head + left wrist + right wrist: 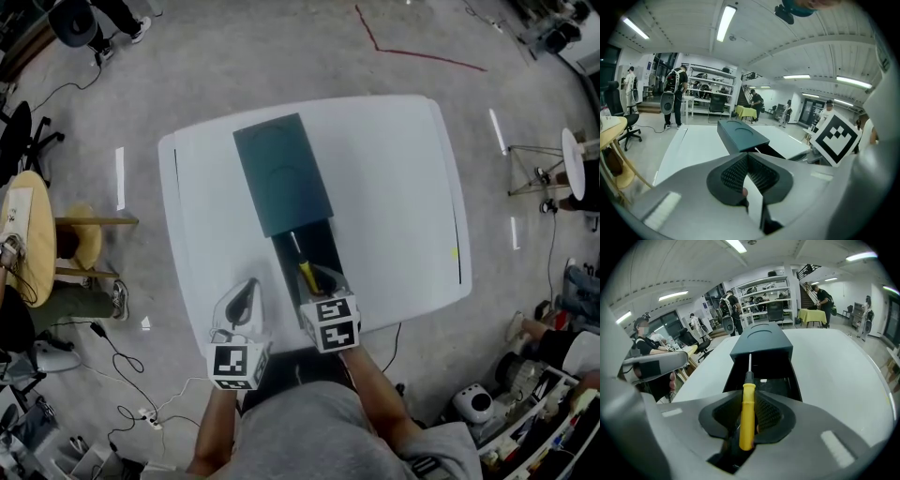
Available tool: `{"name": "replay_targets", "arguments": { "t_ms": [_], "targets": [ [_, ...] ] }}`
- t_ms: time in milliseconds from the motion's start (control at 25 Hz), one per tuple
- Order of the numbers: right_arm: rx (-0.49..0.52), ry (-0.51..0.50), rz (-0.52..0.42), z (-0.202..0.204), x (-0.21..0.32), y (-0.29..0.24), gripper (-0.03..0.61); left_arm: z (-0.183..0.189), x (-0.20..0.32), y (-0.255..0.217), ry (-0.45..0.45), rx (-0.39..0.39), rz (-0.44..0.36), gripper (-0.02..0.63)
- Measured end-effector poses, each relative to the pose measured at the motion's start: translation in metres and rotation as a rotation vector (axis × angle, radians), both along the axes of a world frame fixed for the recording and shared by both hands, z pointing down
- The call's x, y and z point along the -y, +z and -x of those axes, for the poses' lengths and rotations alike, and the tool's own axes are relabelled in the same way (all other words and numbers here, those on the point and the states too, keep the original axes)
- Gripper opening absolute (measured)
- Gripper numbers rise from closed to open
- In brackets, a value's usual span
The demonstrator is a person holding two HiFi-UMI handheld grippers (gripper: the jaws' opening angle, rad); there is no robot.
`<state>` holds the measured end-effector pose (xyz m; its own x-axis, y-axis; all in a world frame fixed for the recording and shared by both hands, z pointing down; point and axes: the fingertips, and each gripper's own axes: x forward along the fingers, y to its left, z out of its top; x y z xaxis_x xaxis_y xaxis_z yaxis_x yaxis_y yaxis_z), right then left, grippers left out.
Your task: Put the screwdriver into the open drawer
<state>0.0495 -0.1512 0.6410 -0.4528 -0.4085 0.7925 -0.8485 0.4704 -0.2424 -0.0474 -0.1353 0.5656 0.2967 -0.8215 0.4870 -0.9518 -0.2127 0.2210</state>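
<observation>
Screwdriver (746, 414) tight in right claw (749, 393), tip straight toward drawer (732, 376) (handle rearward); left claw (748, 157) closed

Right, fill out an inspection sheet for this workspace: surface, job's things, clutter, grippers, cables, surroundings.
Surface: white table, bearing only the drawer unit.
Job's things: dark drawer unit, its drawer pulled open toward the person; yellow-handled screwdriver held above the open drawer, shaft pointing at it.
Clutter: nothing seen on the table.
Grippers: right gripper shut on the screwdriver's handle; left gripper shut, empty, left of the drawer.
Cables: black cables on the floor left of the table.
Surroundings: grey floor, round wooden table at left, people and shelves behind.
</observation>
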Motion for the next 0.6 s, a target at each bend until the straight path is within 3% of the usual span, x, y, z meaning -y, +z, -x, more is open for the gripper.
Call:
{"name": "replay_targets", "arguments": {
  "t_ms": [600],
  "targets": [
    [-0.038,-0.012,0.085,0.007,0.004,0.023,0.087,0.004,0.004,0.019,-0.002,-0.004,0.038,0.012]
  ]
}}
